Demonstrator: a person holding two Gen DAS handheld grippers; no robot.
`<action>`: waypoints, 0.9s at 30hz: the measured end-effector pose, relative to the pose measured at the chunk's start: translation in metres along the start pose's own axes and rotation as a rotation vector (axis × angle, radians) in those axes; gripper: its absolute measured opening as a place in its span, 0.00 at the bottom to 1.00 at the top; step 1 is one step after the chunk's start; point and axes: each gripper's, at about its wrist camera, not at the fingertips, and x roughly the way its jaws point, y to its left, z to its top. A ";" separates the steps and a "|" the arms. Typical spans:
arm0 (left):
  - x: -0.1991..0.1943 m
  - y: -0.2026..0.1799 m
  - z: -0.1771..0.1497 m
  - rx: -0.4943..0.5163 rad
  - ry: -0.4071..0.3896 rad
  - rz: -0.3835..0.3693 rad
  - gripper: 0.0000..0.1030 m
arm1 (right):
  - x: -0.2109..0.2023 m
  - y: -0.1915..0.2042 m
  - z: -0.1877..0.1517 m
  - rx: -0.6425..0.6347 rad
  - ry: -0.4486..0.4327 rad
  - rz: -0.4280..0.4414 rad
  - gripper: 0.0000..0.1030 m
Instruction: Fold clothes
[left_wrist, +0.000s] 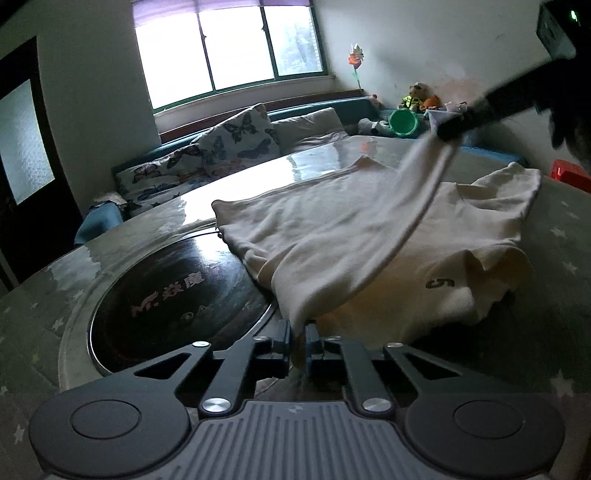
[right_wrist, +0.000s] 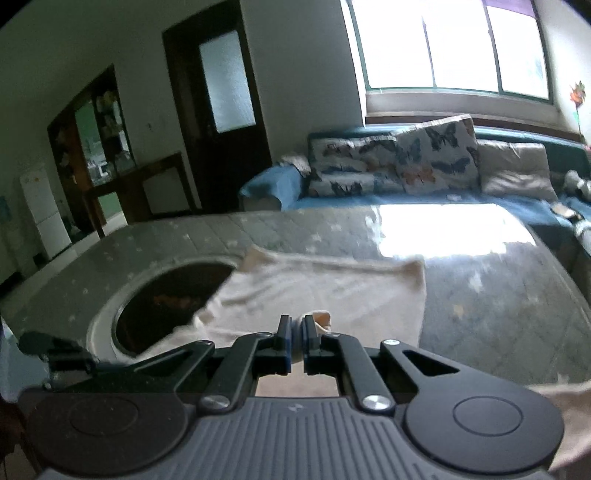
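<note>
The fold is being started: the cream shirt (left_wrist: 343, 236) is grasped at its near edge by the left claw (left_wrist: 299, 332) and at another edge by the right claw (right_wrist: 293, 328), both clenched on cloth. Next, the lifted edge probably has to be carried over the body lying on the tabletop (left_wrist: 561, 236), partly over the dark round inset (left_wrist: 177, 295). The cloth looks soft and wrinkled.

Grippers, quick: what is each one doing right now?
Left gripper: shut on the cream shirt.
Right gripper: shut on the same shirt, another edge.
</note>
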 end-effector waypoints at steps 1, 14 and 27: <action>0.000 0.001 -0.001 -0.002 0.000 0.003 0.07 | 0.001 -0.002 -0.005 0.007 0.017 -0.008 0.05; -0.013 0.012 -0.001 0.026 0.020 -0.029 0.10 | 0.005 -0.008 -0.029 -0.051 0.138 -0.041 0.18; 0.034 0.048 0.047 -0.058 0.003 -0.085 0.09 | 0.064 0.041 -0.018 -0.117 0.188 0.206 0.18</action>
